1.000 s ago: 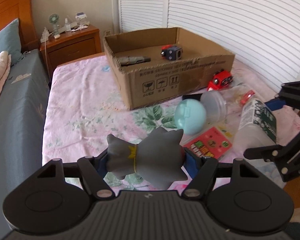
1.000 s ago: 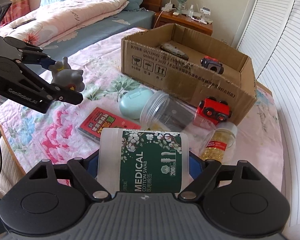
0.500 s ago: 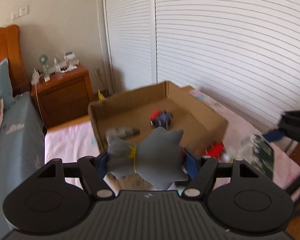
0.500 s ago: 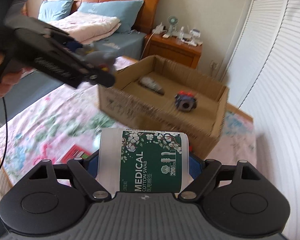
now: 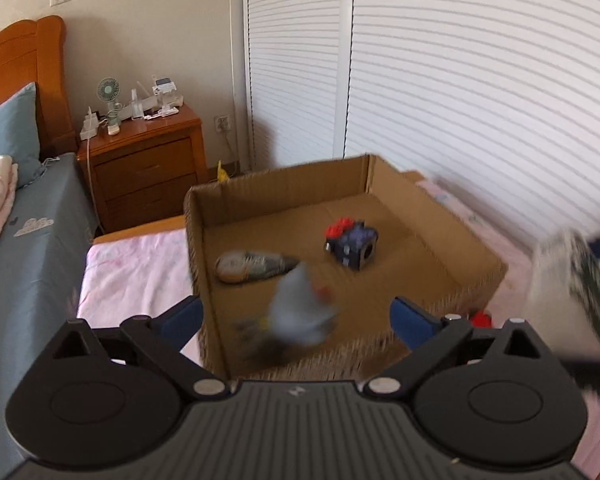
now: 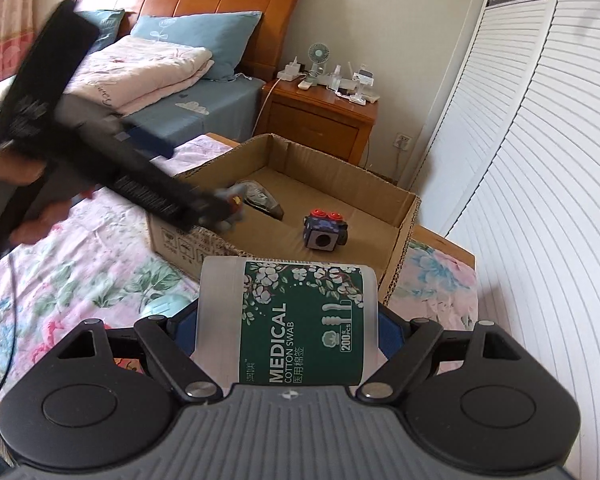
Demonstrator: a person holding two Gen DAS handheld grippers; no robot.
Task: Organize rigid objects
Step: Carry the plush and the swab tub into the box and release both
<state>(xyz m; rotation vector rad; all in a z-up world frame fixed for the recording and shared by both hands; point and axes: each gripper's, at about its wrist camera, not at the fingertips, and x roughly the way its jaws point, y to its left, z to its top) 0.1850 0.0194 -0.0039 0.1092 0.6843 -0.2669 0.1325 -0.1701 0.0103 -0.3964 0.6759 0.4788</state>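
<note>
Fingers of the left gripper have just been opening and stand wide; the grey toy, blurred, is free between them above the cardboard box. The right gripper clamps the cotton swab tub near the box: probably light, stiff, smooth-walled, best held across its sides.

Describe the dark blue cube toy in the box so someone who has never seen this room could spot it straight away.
Find the open cardboard box on the flowered bedspread, in front of the wooden nightstand. On its floor, toward the louvered doors, sits the dark blue cube toy. Unlike the long grey object lying flat near it, it is blocky, with two red knobs on top and a round hole in one face.
</note>
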